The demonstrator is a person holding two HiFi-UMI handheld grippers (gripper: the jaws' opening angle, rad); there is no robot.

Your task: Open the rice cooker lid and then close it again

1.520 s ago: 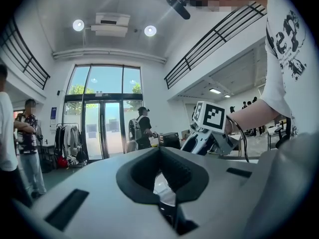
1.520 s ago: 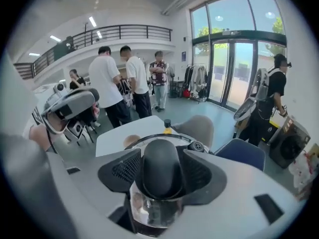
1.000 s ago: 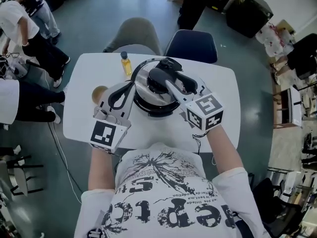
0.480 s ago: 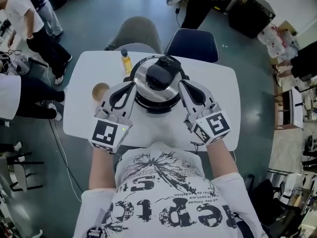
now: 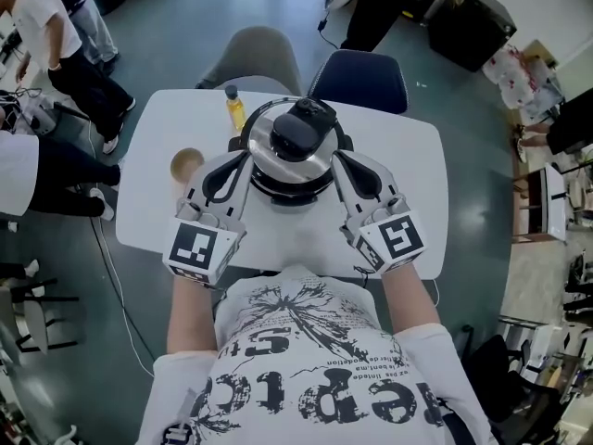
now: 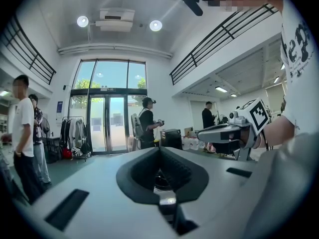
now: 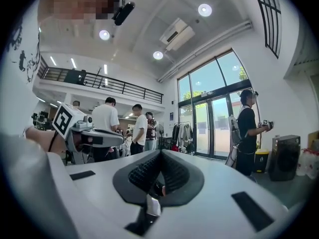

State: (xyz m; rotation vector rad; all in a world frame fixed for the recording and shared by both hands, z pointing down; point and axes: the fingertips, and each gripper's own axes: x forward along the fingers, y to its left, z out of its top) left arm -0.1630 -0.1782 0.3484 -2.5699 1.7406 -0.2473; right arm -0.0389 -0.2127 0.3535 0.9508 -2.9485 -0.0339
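Left claw (image 5: 243, 158): jaws drawn fully together, ribbed pads meeting along one line in the left gripper view; nothing gripped between them.
Right claw (image 5: 339, 160): jaws likewise pressed together, pad against pad in the right gripper view; empty.
Rice cooker (image 5: 292, 179): round, standing at the middle of the bench, directly between the two claws.
Lid (image 5: 269, 142): polished metal, lying down flat on the cooker body, shut.
Lid handle (image 5: 298, 130): black, on top of the lid towards its far side; clear of both claws.
Left claw to cooker: tip just beside the cooker's left flank, level with the lid rim; contact not decidable from the head view.
Right claw to cooker: tip just beside the right flank, mirroring the left; contact likewise not decidable.
Attitude: both claws held roughly level, converging towards the cooker from the near side, marker cubes nearest the person.
Cross views: right claw (image 6: 202, 133) visible at the right of the left gripper view; left claw (image 7: 121, 139) visible at the left of the right gripper view.
Bench (image 5: 408, 156): white, rounded corners.
Bottle (image 5: 235, 115): yellow contents, dark cap, upright just beyond and left of the cooker.
Round tan object (image 5: 186, 167): on the bench left of the left claw, apart from it.
Chairs: a grey one (image 5: 255, 58) and a dark blue one (image 5: 357, 80) at the far side of the bench.
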